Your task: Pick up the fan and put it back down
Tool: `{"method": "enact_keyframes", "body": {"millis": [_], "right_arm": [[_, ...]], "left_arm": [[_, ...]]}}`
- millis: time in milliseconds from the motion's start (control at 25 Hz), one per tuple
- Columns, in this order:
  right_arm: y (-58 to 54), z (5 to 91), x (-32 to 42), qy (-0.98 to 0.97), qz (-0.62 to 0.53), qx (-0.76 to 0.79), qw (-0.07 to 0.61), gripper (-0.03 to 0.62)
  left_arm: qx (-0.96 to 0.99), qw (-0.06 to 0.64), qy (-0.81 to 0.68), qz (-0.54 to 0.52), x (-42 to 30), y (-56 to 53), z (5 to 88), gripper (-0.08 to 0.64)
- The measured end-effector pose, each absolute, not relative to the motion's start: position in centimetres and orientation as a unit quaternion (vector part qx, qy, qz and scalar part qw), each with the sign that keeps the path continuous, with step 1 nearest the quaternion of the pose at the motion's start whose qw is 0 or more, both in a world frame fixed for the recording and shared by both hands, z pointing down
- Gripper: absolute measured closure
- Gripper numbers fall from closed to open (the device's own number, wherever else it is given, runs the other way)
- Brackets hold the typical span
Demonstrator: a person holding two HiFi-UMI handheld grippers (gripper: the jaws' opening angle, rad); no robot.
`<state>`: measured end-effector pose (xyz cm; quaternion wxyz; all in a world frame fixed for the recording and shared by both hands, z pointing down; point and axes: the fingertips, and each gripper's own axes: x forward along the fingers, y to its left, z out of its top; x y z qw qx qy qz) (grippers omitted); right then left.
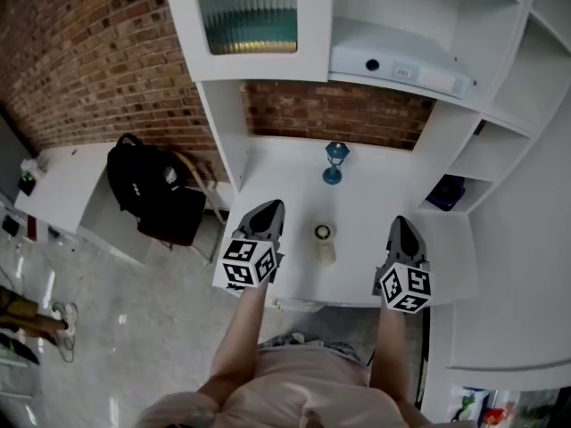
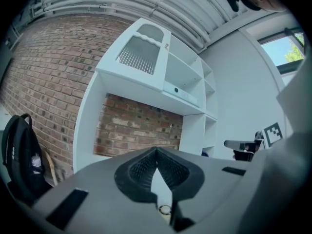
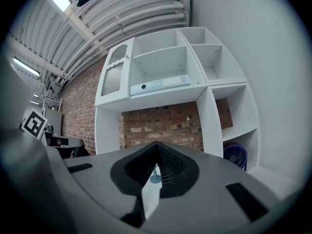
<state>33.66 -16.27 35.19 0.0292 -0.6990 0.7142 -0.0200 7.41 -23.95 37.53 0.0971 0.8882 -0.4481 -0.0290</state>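
The left hand-held gripper (image 1: 271, 207) and the right hand-held gripper (image 1: 401, 223) both hang over the white tabletop (image 1: 375, 194). Each is clenched tip to tip with nothing in between, and each one's own view backs that up. The fan (image 3: 235, 156) sits in the low cubby of the shelf unit (image 1: 500, 78), off on the right hand-held gripper's side and apart from both.

In the head view it's just a dark blue lump. The right gripper view is where it actually looks like a fan: purple-blue, round grille, lighter hub in the middle. That view also catches the foot of a blue lantern (image 1: 335, 161) through the gap under its jaws. The left gripper view peeks at a small ring (image 1: 324, 233) on the tabletop the same way, and has a black backpack (image 2: 17, 155) off at its left edge.

Writing-wise, a white box (image 1: 393, 61) on the upper shelf has a label, but it's too small to read.
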Motion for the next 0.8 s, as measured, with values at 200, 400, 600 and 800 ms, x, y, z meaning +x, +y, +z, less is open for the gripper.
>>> {"method": "enact_keyframes", "body": {"millis": [200, 400, 600, 800], "right_arm": [[-15.9, 35.1, 33.4, 0.716, -0.015, -0.697, 0.024, 0.578], [-15.4, 35.1, 33.4, 0.714, -0.013, -0.699, 0.028, 0.578], [-15.0, 35.4, 33.7, 0.713, -0.017, -0.7, 0.024, 0.578], [-14.6, 35.7, 33.9, 0.71, -0.018, -0.704, 0.022, 0.578]], "left_arm": [[0.891, 0.097, -0.443, -0.034, 7.6, -23.5, 37.5, 0.532], [0.892, 0.097, -0.439, -0.033, 7.6, -23.0, 37.7, 0.532], [0.891, 0.101, -0.441, -0.034, 7.6, -22.8, 37.8, 0.532], [0.891, 0.099, -0.441, -0.037, 7.5, -22.4, 37.7, 0.532]]}}
